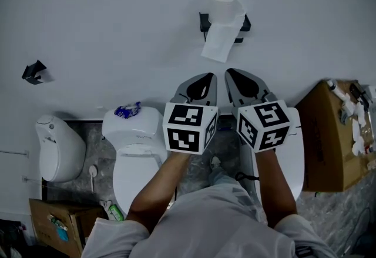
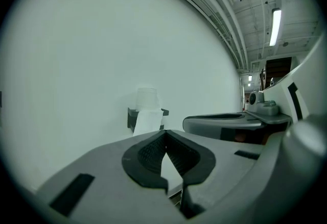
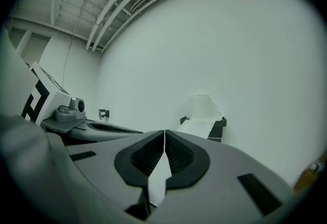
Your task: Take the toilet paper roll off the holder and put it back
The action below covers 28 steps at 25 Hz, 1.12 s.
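A white toilet paper roll (image 1: 222,6) stands on a black wall holder (image 1: 244,24), with a loose sheet hanging down in front. Both grippers point at the wall just short of it. My left gripper (image 1: 207,77) is shut with nothing in it, below and slightly left of the roll. My right gripper (image 1: 231,72) is shut and empty too, right beside the left one. In the left gripper view the roll (image 2: 146,100) and holder (image 2: 131,117) lie ahead beyond the closed tips (image 2: 164,132). In the right gripper view the roll (image 3: 202,106) sits ahead to the right of the tips (image 3: 164,131).
A second black holder (image 1: 34,71) hangs on the wall at the left. Below the grippers are a white toilet (image 1: 133,133) and another white fixture (image 1: 57,149). A cardboard box (image 1: 325,136) with clutter stands at the right, another box (image 1: 54,225) at the lower left.
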{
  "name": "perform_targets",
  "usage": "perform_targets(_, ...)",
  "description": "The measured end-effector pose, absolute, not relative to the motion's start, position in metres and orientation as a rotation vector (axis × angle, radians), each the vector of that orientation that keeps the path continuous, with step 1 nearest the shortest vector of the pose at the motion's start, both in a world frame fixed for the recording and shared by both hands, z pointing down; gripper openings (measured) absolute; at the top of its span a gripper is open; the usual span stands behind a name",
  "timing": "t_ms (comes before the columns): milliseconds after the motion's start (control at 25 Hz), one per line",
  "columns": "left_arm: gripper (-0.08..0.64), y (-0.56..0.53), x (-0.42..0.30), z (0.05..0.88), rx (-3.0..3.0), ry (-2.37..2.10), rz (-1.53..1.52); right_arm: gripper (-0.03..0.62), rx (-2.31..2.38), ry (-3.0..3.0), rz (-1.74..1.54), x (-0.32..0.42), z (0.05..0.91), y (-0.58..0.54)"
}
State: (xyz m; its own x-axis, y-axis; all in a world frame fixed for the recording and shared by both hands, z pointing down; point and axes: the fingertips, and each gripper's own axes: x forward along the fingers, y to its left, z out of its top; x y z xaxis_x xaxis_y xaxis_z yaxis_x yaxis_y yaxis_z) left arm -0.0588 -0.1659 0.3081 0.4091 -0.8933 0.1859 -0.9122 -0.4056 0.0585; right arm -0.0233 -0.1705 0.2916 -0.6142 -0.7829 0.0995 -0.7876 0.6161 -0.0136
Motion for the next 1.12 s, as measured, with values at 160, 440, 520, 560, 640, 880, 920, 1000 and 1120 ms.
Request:
perform_targets(160, 0.005, -0.194, -0.055, 0.306, 2.512, -1.616, 0.189, 0.003, 1.343, -2.746, 0.075, -0.021, 0.29, -0.199)
perform_targets(440, 0.005, -0.24, -0.053, 0.3, 2.505, -1.636, 0.188, 0.003, 1.354, -2.754, 0.063, -0.018, 0.281, -0.249)
perform_targets(520, 0.005, -0.252, -0.052, 0.298, 2.502, -1.644, 0.183, 0.003, 1.365, -2.754, 0.06, -0.017, 0.278, -0.262)
perform_targets(560, 0.005, -0.257, -0.052, 0.298, 2.5, -1.646, 0.18, 0.003, 1.371, -2.753, 0.057, -0.016, 0.277, -0.268)
perform_targets(640, 0.005, -0.268, -0.052, 0.297, 2.496, -1.652, 0.175, 0.003, 1.379, -2.754, 0.052, -0.016, 0.275, -0.279)
perform_targets(880, 0.005, -0.295, -0.056, 0.292, 2.482, -1.681, 0.158, 0.054, 1.371, -2.753, 0.044, -0.017, 0.27, -0.309)
perform_targets(920, 0.005, -0.299, -0.057, 0.291, 2.48, -1.687, 0.156, 0.068, 1.371, -2.753, 0.043, -0.018, 0.269, -0.313)
perform_targets(1000, 0.005, -0.307, -0.059, 0.29, 2.476, -1.699, 0.151, 0.08, 1.378, -2.749, 0.038, -0.018, 0.267, -0.322)
perform_targets(1120, 0.005, -0.317, -0.062, 0.29, 2.465, -1.712, 0.148, 0.116, 1.384, -2.742, 0.04, -0.018, 0.266, -0.333)
